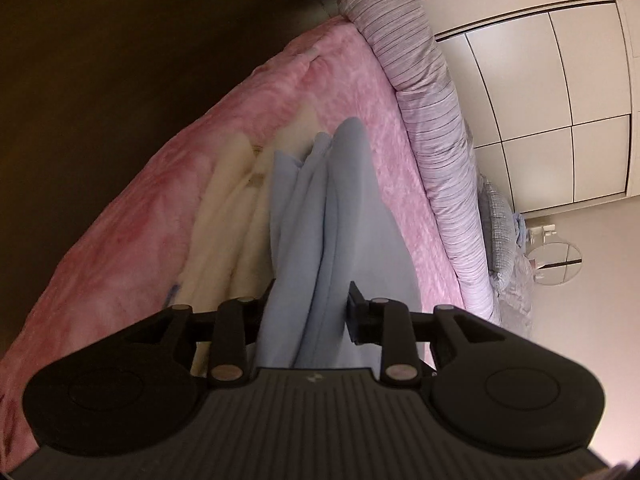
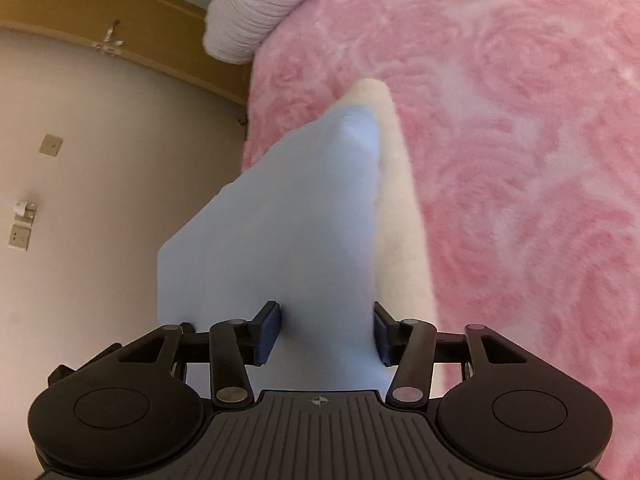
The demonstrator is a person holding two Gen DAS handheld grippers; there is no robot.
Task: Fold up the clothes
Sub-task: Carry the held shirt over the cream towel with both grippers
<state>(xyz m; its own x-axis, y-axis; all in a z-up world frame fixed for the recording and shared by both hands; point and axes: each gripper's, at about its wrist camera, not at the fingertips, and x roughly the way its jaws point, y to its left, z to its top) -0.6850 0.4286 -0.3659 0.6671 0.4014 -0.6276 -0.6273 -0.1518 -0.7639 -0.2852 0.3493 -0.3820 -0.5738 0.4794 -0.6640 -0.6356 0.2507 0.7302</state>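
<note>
Two hand-held grippers come in low over a bed spread with a fluffy pink rose-patterned blanket (image 2: 520,160), each with the same soft pale blue garment (image 1: 320,220) running out ahead between its fingers.

Seen from the left gripper (image 1: 310,304), the blue cloth bunches in long folds straight ahead and trails onto a cream fleece garment (image 1: 232,216) lying just to its left on the blanket. Its jaws stand partly apart; the cloth fills the gap and hides one pad, so I cannot tell whether they are pinching it or merely bracket it. Off to its right, a rolled grey striped quilt (image 1: 424,120) lines the far edge of the bed, with pale wardrobe doors (image 1: 560,80) beyond.

From the right gripper (image 2: 326,328), the blue fabric spreads flatter and wider ahead, its tip lying over the same cream garment (image 2: 400,200), which stretches forward on the right. The blue-padded jaws are set wide on either side of the cloth, which fills the gap from pad to pad; no pinch shows, and I judge the hold loosened.

Holding one garment at two points keeps an edge stretched so a fold lands straight; with both grips slack, I would guess the layer is being laid down.
</note>
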